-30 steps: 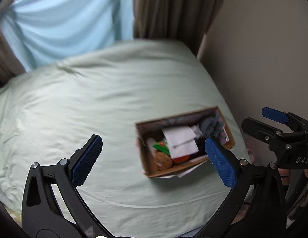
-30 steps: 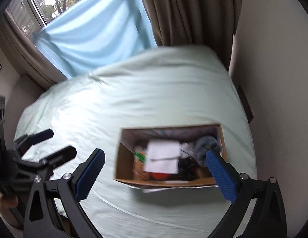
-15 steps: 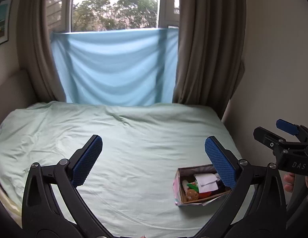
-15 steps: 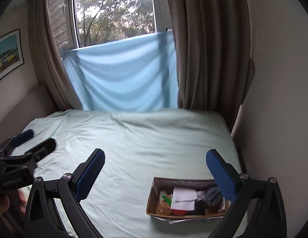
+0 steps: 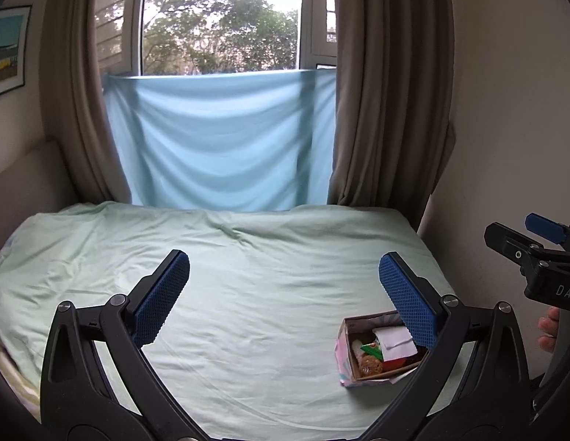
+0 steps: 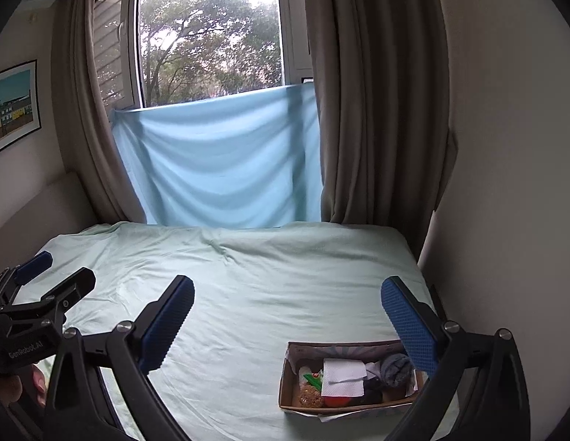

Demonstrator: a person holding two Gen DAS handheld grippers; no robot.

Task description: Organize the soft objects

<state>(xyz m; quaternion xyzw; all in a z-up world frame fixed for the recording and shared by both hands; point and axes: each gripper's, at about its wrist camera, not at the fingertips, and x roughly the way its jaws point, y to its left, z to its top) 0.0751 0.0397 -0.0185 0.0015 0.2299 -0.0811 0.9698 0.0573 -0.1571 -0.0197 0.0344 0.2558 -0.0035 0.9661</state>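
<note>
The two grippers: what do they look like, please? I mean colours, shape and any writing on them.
Both are alike: black angular frames with silver bolts and long fingers faced with blue textured pads. The left gripper carries white lettering "GenRobot.AI" on its body, read in the right wrist view; the right gripper shows "DAS" in the left wrist view. No cables or sleeves are visible.

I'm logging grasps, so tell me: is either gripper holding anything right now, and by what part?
Nothing is held. The left gripper and right gripper are both open and empty above the bed; the soft items lie in the cardboard box.
</note>
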